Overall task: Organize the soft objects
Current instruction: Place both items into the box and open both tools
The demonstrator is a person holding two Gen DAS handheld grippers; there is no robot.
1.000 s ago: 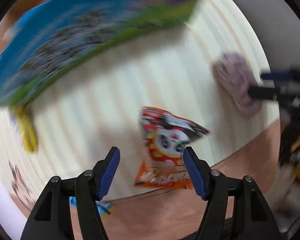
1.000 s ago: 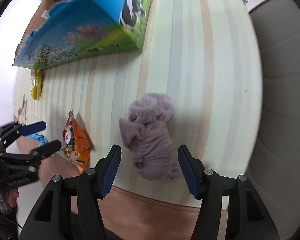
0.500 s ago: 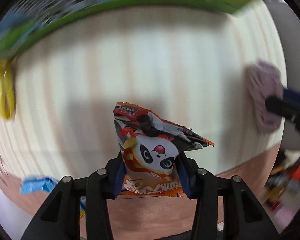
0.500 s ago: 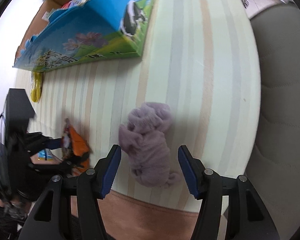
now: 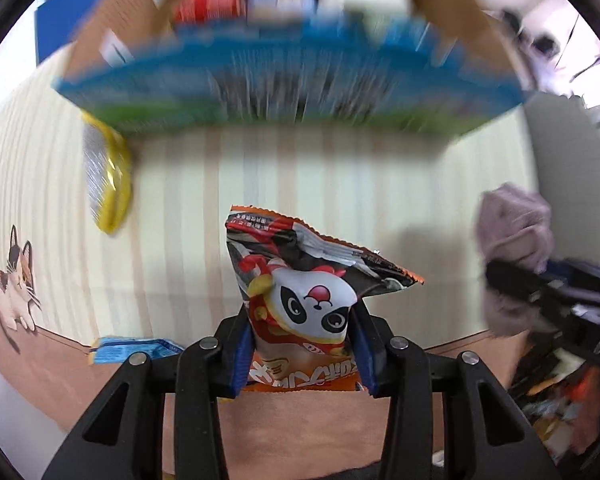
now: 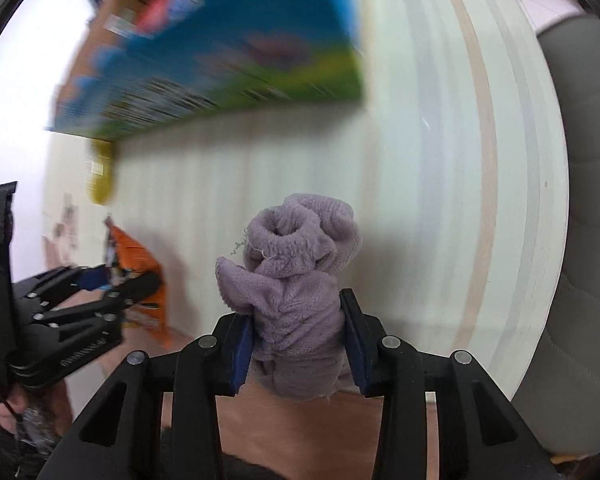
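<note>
My left gripper [image 5: 302, 354] is shut on an orange panda snack bag [image 5: 300, 300] and holds it up above the striped table [image 5: 300, 184]. My right gripper [image 6: 298, 344] is shut on a purple fluffy sock [image 6: 296, 276], lifted off the table. The sock [image 5: 512, 240] and the right gripper [image 5: 540, 284] show at the right of the left wrist view. The snack bag [image 6: 144, 280] and the left gripper [image 6: 96, 284] show at the left of the right wrist view. An open cardboard box with blue and green sides [image 5: 284, 92] stands ahead, with packets inside.
A yellow packet [image 5: 106, 184] lies on the table beside the box's left corner. A blue packet [image 5: 128, 350] lies at the table's near edge. A cat picture [image 5: 16, 284] is on the left. A grey chair [image 6: 588, 200] stands beyond the table's right edge.
My right gripper closed on the purple sock and lifted it. My left gripper, shut on the snack bag, raised it and moved toward the box.
</note>
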